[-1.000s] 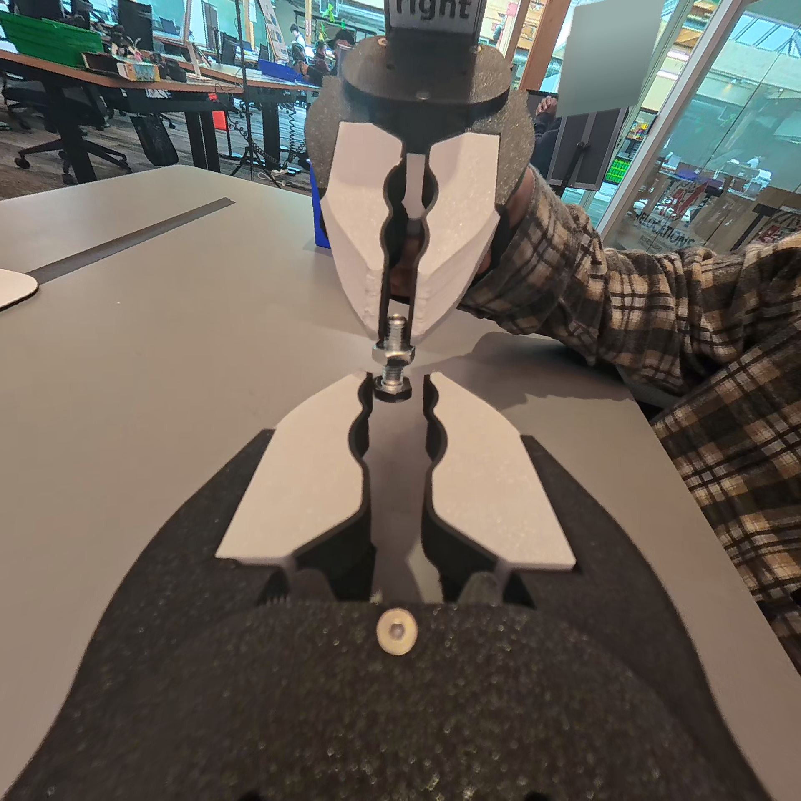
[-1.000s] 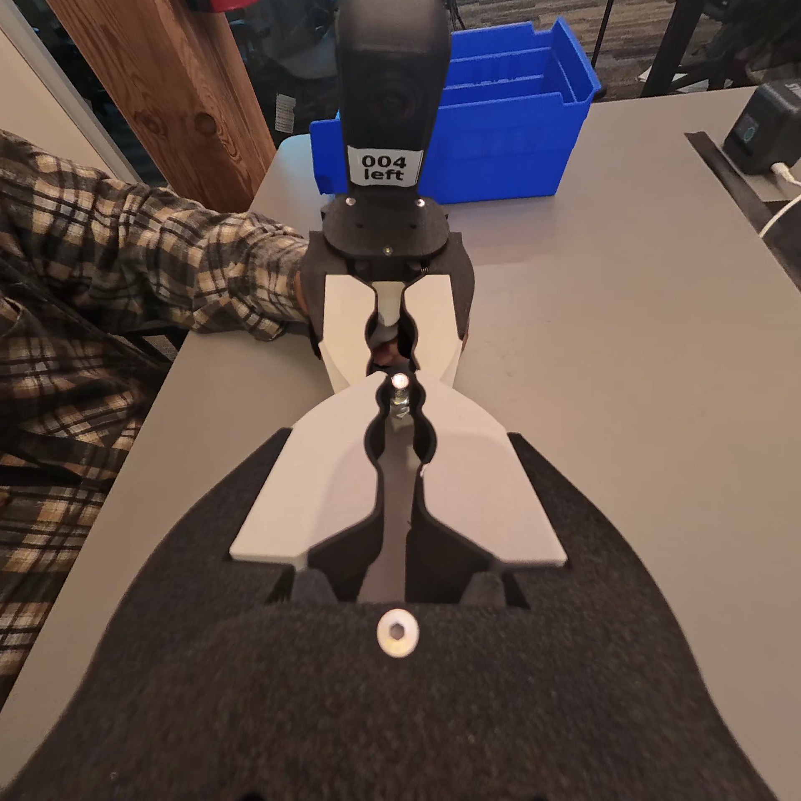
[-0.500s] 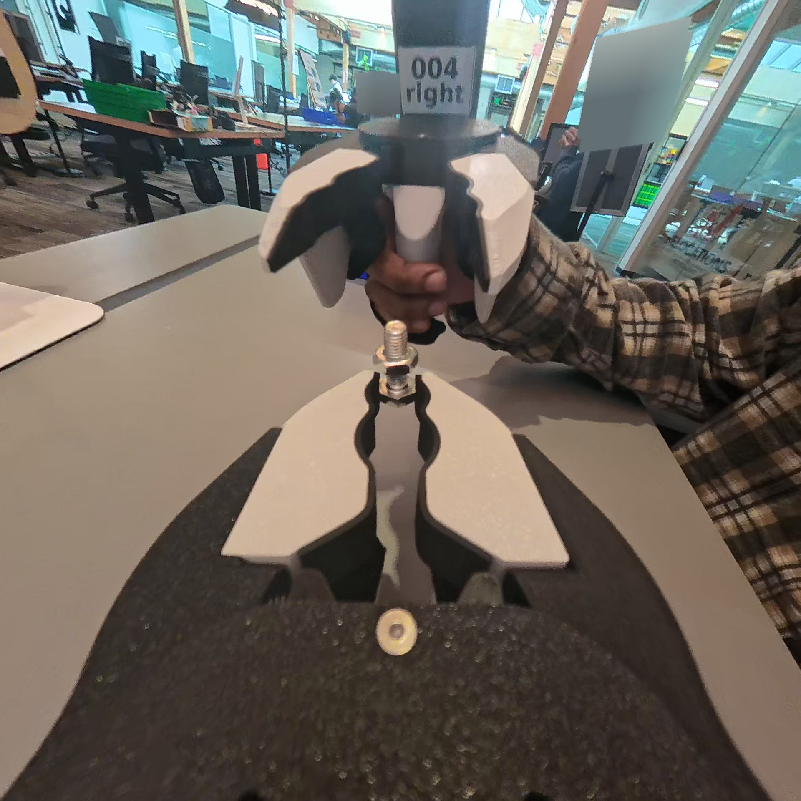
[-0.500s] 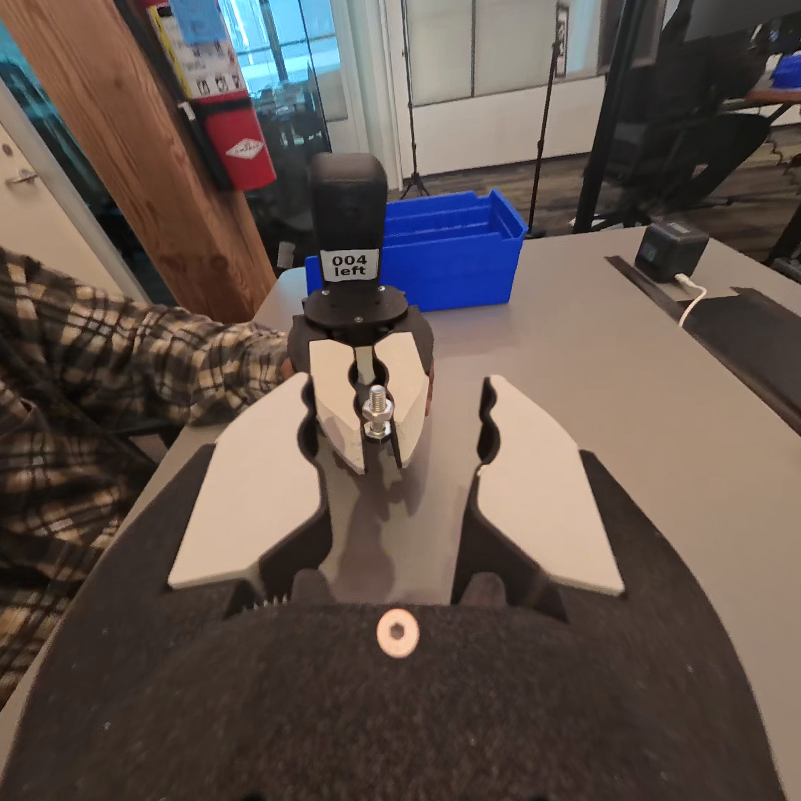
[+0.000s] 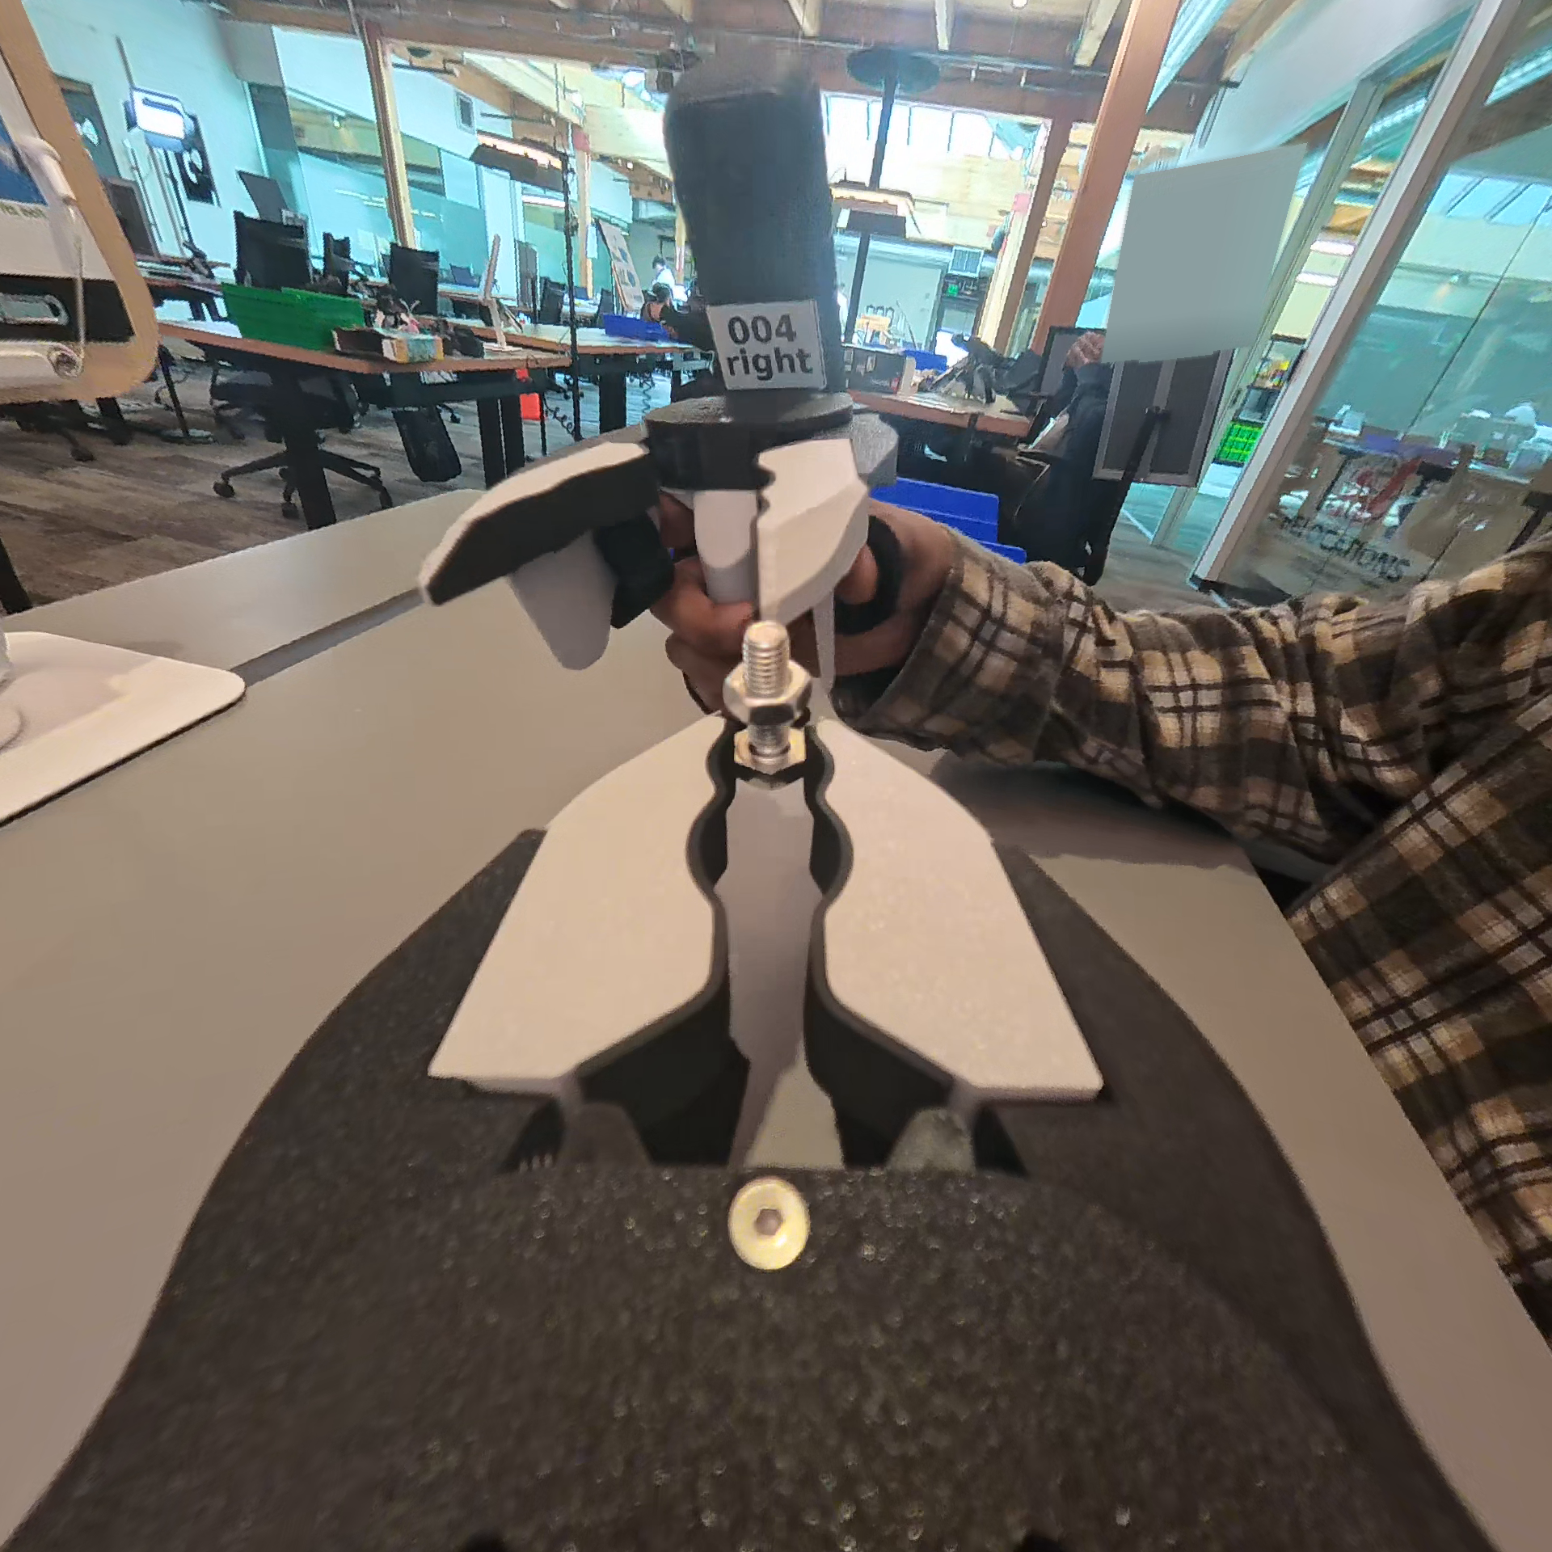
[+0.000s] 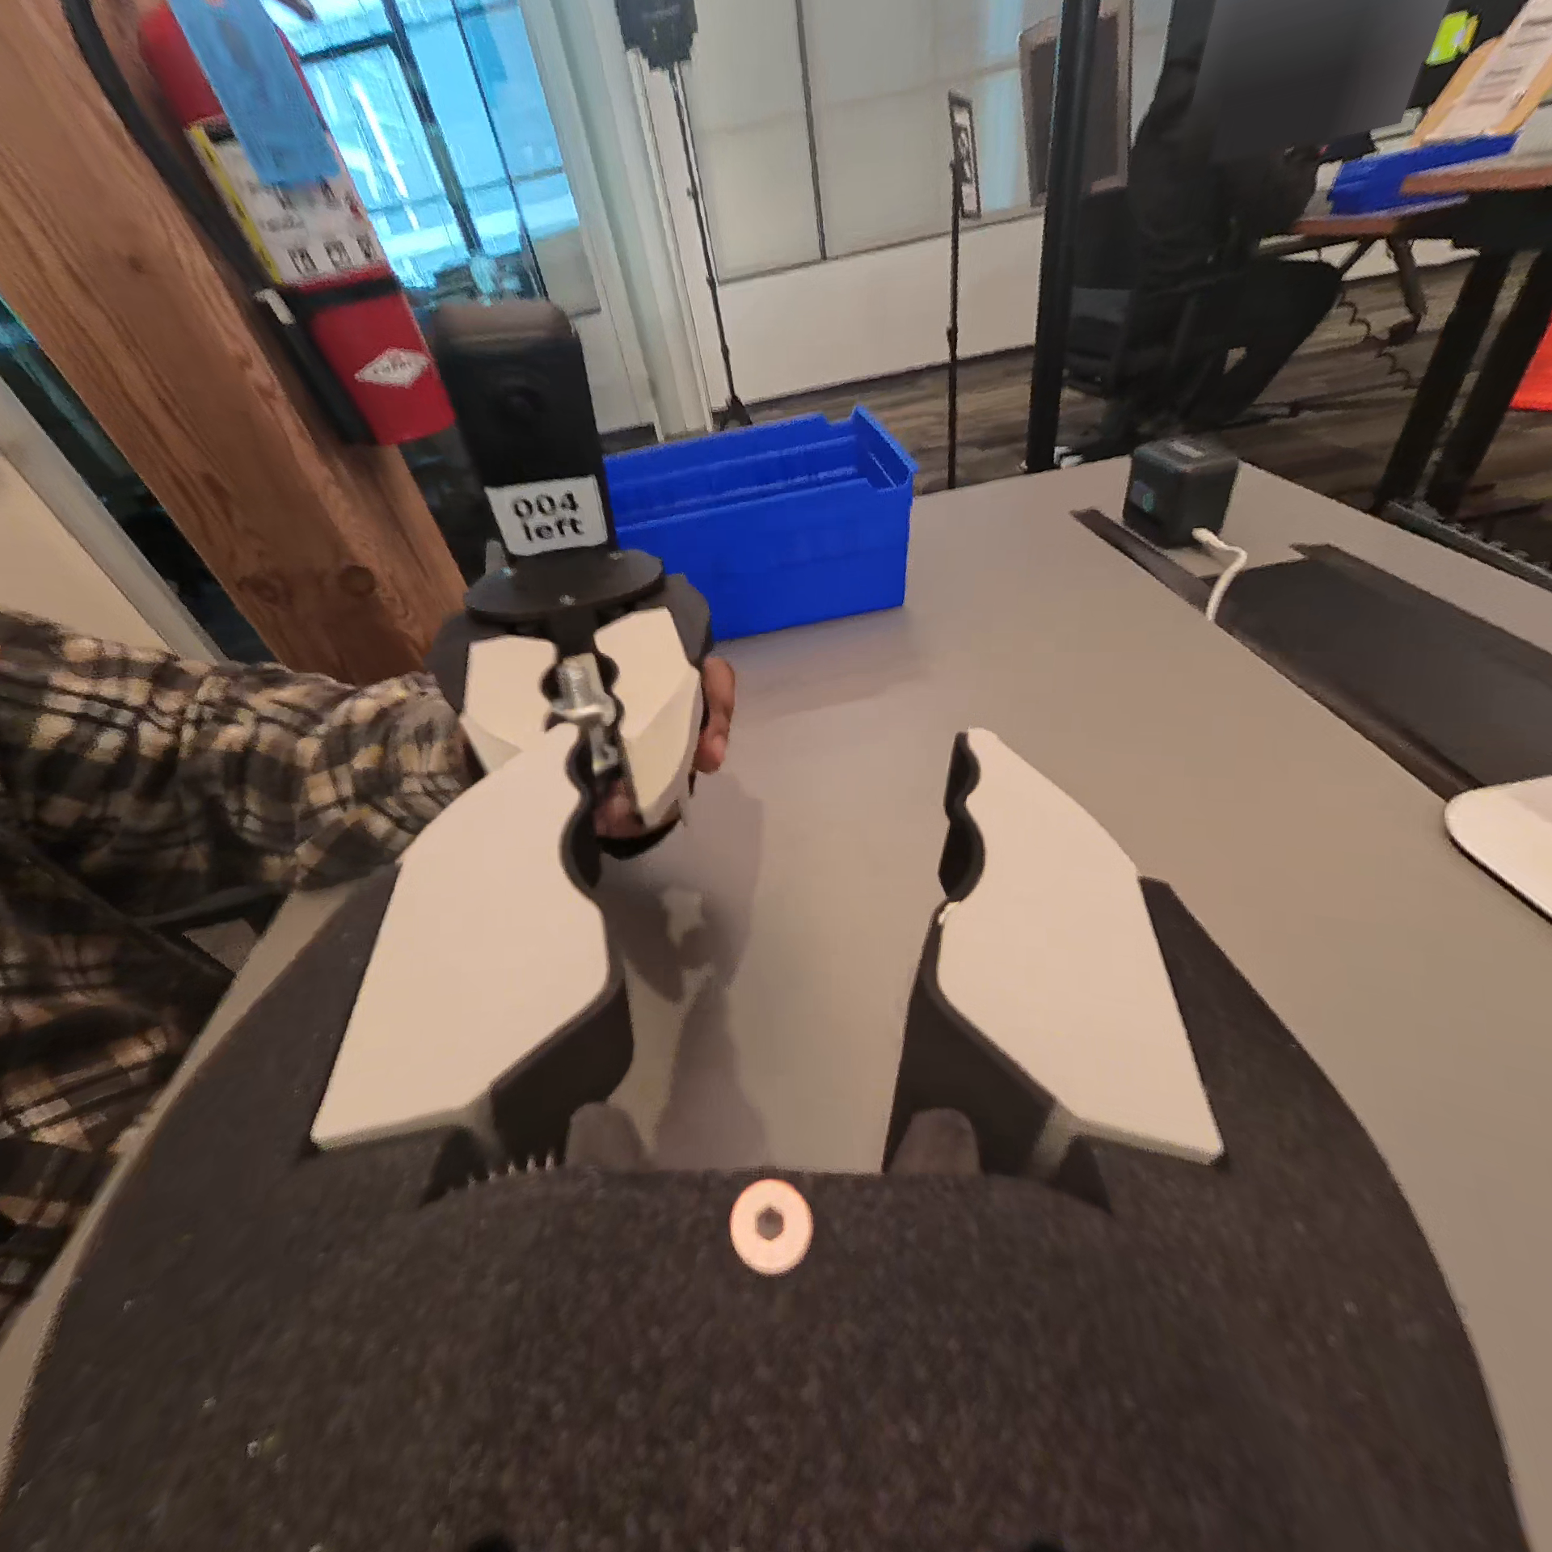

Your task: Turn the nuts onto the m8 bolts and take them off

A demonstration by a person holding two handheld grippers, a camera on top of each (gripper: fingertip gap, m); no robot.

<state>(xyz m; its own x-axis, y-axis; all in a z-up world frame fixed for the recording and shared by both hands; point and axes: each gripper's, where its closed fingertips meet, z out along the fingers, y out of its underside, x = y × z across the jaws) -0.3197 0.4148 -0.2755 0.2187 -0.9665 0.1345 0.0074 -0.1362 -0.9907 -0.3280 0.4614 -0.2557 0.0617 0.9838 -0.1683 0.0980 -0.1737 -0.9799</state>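
Upright between the tips of the left gripper (image 5: 766, 760), the bolt (image 5: 766, 672) is clenched low down at its head, with its threaded end pointing up. A nut (image 5: 766, 699) sits partway down the thread, just above the fingertips and clear of them. Beyond it, the right gripper (image 6: 768, 777) hangs above the grey table (image 6: 1050, 672) with its fingers spread wide and nothing between them; in its own view, the bolt lies off to the left, past the left finger's tip. A blue bin (image 6: 773, 521) stands farther back.
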